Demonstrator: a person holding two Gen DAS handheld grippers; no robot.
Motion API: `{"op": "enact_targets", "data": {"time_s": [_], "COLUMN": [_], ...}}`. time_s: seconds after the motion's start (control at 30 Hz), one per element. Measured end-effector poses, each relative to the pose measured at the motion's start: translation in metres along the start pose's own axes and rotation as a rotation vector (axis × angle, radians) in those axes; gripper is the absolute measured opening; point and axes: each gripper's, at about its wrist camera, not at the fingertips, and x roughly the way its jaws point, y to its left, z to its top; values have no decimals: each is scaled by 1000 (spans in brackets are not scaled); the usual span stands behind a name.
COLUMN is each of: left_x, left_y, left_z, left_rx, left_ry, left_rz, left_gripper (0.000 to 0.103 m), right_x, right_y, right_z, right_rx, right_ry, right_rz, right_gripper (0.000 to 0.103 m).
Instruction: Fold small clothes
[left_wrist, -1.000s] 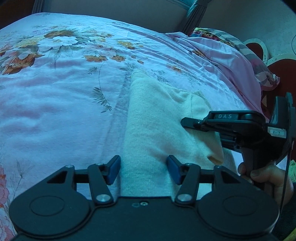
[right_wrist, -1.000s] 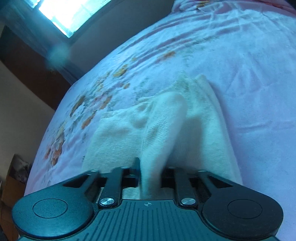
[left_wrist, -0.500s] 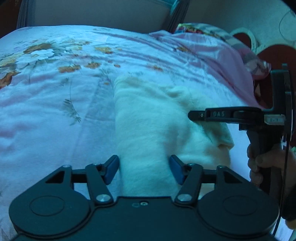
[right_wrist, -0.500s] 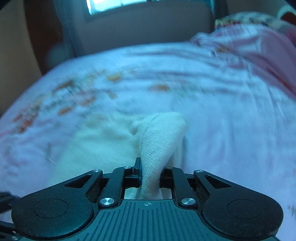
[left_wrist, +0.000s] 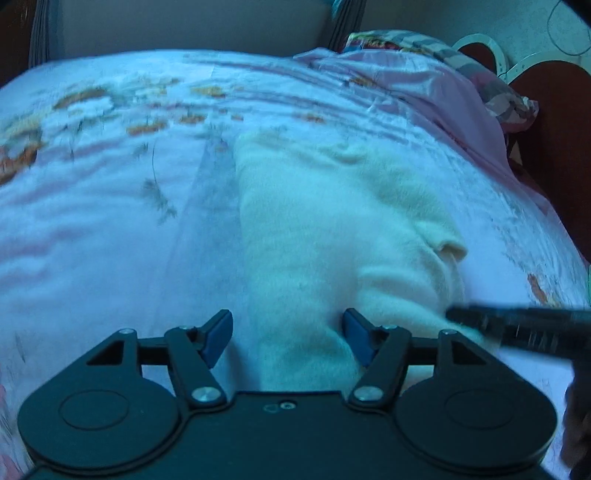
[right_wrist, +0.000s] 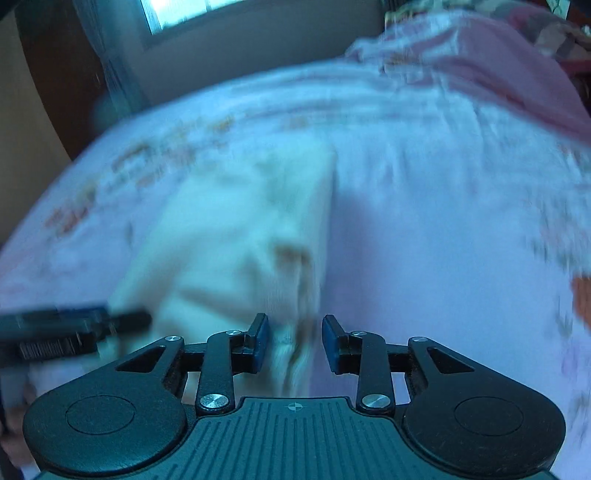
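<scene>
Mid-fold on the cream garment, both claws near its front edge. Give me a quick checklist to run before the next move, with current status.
1. Right claw released: ok. Its jaws are opening and the pads stand off the cloth between them.
2. Left claw free: ok. Jaws opening, straddling the garment without pinching it.
3. Garment on the bedspread: ok, it lies down in a long strip.
4. Fold neat: not ok. A cuff-like flap bulges at the right edge.
5. Claws clear of each other: cannot tell. They are close, and both views are blurred.
6. Far end of garment flat: cannot tell, blurred.
</scene>
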Motion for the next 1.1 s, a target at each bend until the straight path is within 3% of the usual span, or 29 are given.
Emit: {"op": "enact_targets", "data": {"time_s": [0.17,0.23,0.3,0.37,0.43,0.53,0.63,0.7,0.8,0.9,1.1], "left_x": [-7,-13,-22,-24,-17,0,8,5,2,-9,-16], "left_y": [-12,-10,-6,-8,-13,-15,-6,-6,-8,-8,-15], "left_z": [-13,-12,-8,0,8,10,-5,-11,-11,-4,19], "left_rx": [82,62,24,16,12,17,-1,15,22,0,-8], "left_ry": [-8,-8,-40,-62,-60,-19,8,8,14,2,-48], "left_rz": [21,22,10,5,9,33,9,2,5,8,29], "left_gripper": [65,64,62,62,62,61,64,64,65,61,61], "right_x": [-7,-13,-32,-45,-41,-22,6,9,4,-6,-21], "right_y": [-8,-9,1,14,28,44,42,31,25,29,40], "right_z": [-13,-12,-6,5,16,23,-2,-24,-29,-20,15], "right_rx": [48,56,16,2,-7,-38,-103,-142,-114,-105,-50], "right_ry": [9,12,-82,-164,-187,-165,-53,-82,-76,-68,-178], "right_rz": [-12,-41,-73,-20,11,32,-24,-39,-29,-29,2], "right_gripper": [32,32,32,32,32,32,31,30,31,31,31]}}
